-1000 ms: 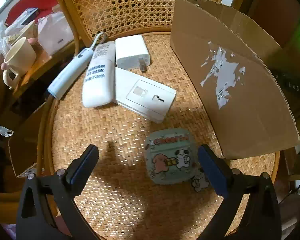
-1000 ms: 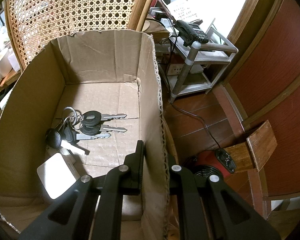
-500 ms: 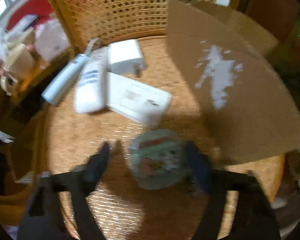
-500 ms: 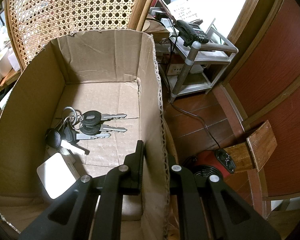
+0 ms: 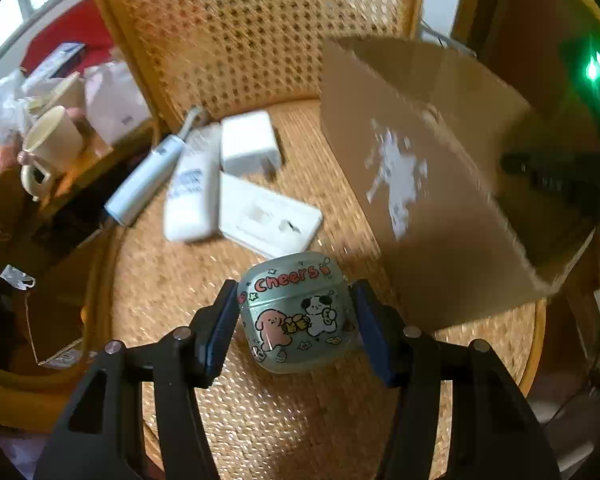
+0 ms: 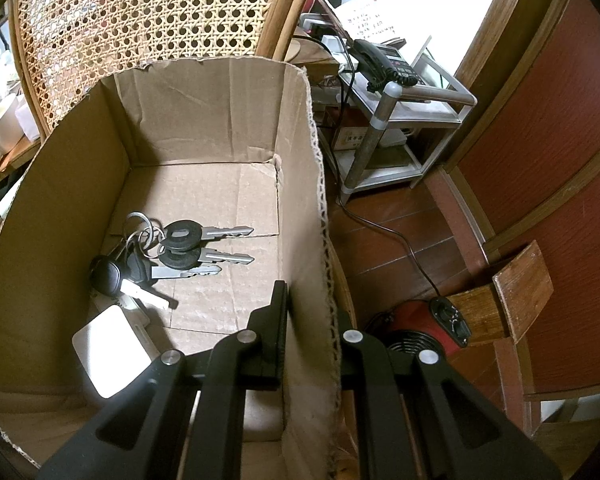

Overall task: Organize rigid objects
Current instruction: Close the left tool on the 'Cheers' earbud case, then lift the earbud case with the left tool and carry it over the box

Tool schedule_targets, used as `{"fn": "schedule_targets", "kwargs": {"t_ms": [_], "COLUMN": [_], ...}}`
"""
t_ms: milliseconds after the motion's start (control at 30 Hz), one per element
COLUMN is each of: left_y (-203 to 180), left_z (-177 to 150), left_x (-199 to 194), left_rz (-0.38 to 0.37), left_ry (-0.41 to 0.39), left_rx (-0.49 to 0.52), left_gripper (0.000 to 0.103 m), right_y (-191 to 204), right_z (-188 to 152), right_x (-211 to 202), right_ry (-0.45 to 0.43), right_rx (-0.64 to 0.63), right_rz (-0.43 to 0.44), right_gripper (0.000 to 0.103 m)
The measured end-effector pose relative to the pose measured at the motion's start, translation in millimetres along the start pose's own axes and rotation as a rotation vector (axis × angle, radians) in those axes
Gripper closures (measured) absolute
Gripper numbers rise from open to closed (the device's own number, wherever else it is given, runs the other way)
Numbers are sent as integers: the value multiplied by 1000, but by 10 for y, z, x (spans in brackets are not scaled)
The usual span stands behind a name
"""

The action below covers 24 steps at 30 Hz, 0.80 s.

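Observation:
My left gripper (image 5: 296, 320) is shut on a pale green earbud case (image 5: 298, 314) printed "Cheers", held just above the woven chair seat (image 5: 172, 276). Behind it lie a white socket plate (image 5: 270, 220), a white remote (image 5: 192, 188), a white charger (image 5: 250, 146) and a light blue pen-like device (image 5: 146, 182). The cardboard box (image 5: 432, 200) stands to the right. My right gripper (image 6: 312, 312) is shut on the box's right wall (image 6: 306, 240). Inside the box lie a bunch of keys (image 6: 168, 252) and a white flat object (image 6: 110, 350).
The rattan chair back (image 5: 260, 32) rises behind the seat. A cream mug (image 5: 48, 148) and bags sit on a side table at the left. To the right of the box are a metal stand with a phone (image 6: 384, 64), a cable and a red heater (image 6: 428, 328) on the wooden floor.
My left gripper moved forward around the earbud case, closed on it and raised it slightly. My right gripper has stayed on the box wall.

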<state>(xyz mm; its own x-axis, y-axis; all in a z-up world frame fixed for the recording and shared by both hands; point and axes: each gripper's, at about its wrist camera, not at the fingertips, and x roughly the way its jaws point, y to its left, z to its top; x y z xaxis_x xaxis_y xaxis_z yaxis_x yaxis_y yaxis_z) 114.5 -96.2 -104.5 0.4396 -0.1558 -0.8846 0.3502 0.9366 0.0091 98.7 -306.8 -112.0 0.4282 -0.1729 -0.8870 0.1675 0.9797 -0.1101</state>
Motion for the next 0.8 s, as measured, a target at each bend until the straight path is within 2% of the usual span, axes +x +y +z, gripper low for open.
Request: {"fn": "schedule_targets", "kwargs": {"t_ms": [133, 300, 567, 700, 800], "left_y": [72, 185, 245, 136, -50], "left_z": [91, 172, 277, 275, 276], "left_x": [-145, -330, -650, -790, -915], "left_rz": [21, -25, -70, -144, -116], "left_ry": [-64, -121, -275, -367, -435], "left_rx": [-29, -116, -221, -217, -160], "left_gripper": [47, 47, 47, 47, 47], "right_y": [2, 1, 9, 11, 15], "right_z": [-8, -10, -18, -17, -17], "right_x": [0, -1, -1, -1, -2], "right_ry": [1, 1, 0, 0, 0], "right_rx": [-3, -2, -6, -6, -8], "right_rz": [-1, -1, -3, -3, -4], "right_gripper": [91, 91, 91, 91, 91]}}
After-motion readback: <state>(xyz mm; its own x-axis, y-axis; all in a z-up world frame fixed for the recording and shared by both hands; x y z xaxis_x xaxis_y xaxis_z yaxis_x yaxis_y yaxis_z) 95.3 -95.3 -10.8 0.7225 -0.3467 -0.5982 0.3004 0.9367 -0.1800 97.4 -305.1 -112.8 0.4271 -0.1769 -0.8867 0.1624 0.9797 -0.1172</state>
